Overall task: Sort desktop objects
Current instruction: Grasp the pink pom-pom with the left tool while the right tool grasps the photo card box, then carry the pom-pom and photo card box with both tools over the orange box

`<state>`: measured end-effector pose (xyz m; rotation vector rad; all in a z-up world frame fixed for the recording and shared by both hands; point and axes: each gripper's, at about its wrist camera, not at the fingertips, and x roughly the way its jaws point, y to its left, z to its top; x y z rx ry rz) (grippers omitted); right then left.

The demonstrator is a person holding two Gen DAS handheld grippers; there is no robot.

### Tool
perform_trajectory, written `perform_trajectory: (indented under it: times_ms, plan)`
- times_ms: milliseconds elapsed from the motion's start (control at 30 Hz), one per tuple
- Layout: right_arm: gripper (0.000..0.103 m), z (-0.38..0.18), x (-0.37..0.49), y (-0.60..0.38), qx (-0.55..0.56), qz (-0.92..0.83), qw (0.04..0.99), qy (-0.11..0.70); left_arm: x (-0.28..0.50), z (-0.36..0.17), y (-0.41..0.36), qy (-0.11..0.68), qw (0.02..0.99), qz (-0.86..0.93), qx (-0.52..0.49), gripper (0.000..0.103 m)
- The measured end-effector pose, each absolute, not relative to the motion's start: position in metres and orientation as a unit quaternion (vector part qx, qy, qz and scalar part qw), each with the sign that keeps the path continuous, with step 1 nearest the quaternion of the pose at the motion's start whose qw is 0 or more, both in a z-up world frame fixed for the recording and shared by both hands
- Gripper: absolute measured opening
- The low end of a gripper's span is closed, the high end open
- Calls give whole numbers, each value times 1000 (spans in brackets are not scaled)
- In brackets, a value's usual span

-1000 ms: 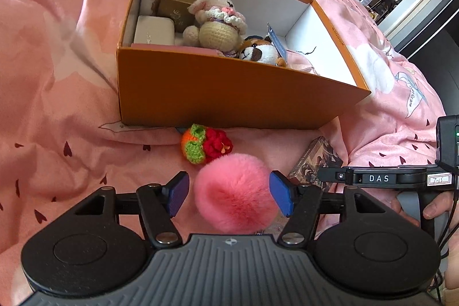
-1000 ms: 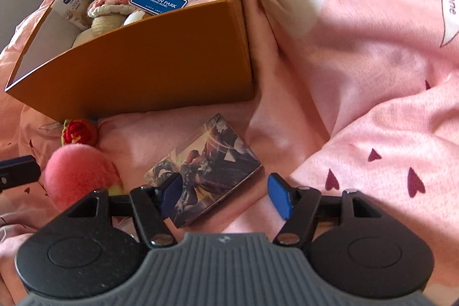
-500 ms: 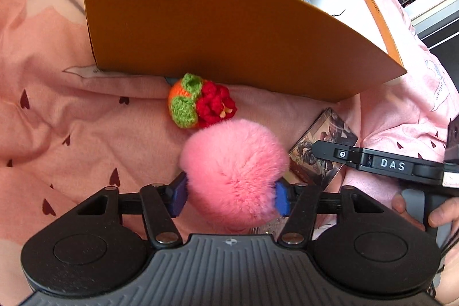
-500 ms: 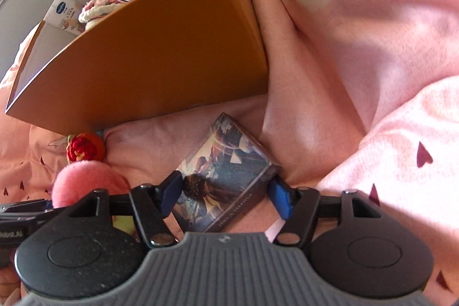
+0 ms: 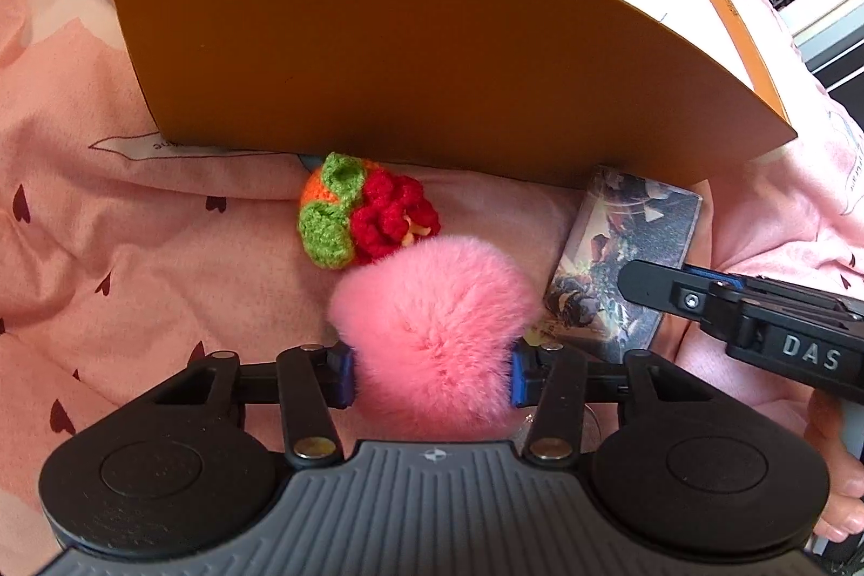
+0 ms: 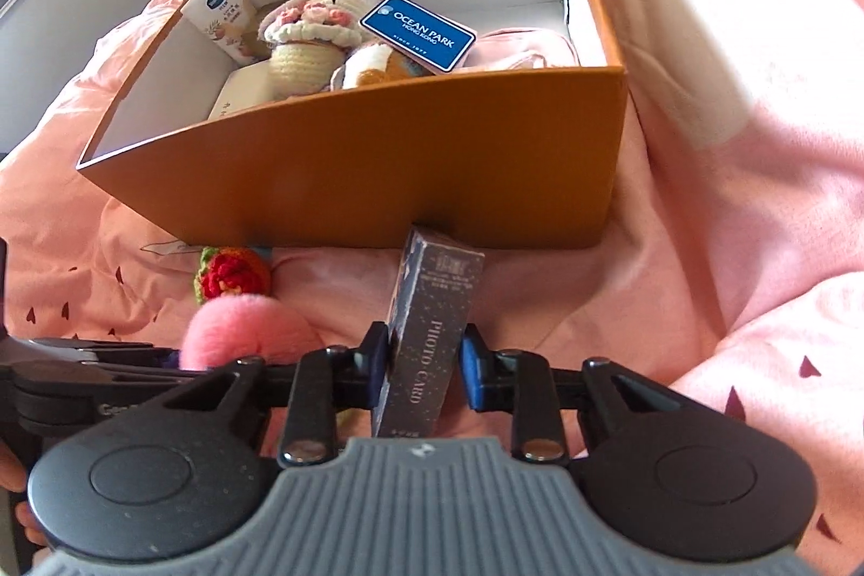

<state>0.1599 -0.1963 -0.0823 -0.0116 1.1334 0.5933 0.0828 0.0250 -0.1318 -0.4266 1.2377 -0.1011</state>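
Left gripper point(image 5: 432, 373): we find its jaws at a middling width, having just been closing, with both blue pads pressed into the sides of the pink pompom point(image 5: 432, 327), which fills the gap between them. The pompom sits low on the pink bedspread point(image 5: 108, 252), just in front of the orange box point(image 5: 378, 36) and touching the crocheted fruit point(image 5: 362, 214) that lies nearer the box wall. This gripper points steeply down toward the bedding.

Right gripper point(image 6: 424, 368): we find its jaws narrow, having just been closing, clamped on the thin sides of the card box point(image 6: 432, 333), which stands on edge between the pads with its far end toward the near wall of the orange box. The words "PHOTO CARD" run along its upturned side. This gripper also tilts steeply down; in the left view it reaches in from the right edge, with part of a hand point(image 5: 834, 489) at its grip.

Inside the orange box we count a knitted doll point(image 6: 318, 31), a blue card point(image 6: 418, 33) reading "OCEAN PARK", a small carton point(image 6: 227, 12) and a further soft toy point(image 6: 372, 71).
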Motion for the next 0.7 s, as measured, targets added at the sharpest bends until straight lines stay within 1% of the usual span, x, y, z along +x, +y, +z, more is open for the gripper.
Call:
perform_trajectory:
  times_ms: [167, 400, 567, 700]
  plan:
    - [27, -73, 157, -195, -11, 287, 802, 524, 74, -127, 22, 566, 803, -52, -178, 48]
    - [25, -47, 149, -198, -33, 307, 810, 498, 51, -103, 25, 551, 817, -72, -157, 47]
    - [25, -25, 145, -201, -24, 327, 810, 486, 36, -74, 34, 528, 830, -85, -158, 47]
    - [25, -3, 143, -200, -8, 353, 808, 472, 48, -45, 41, 504, 845, -86, -158, 47]
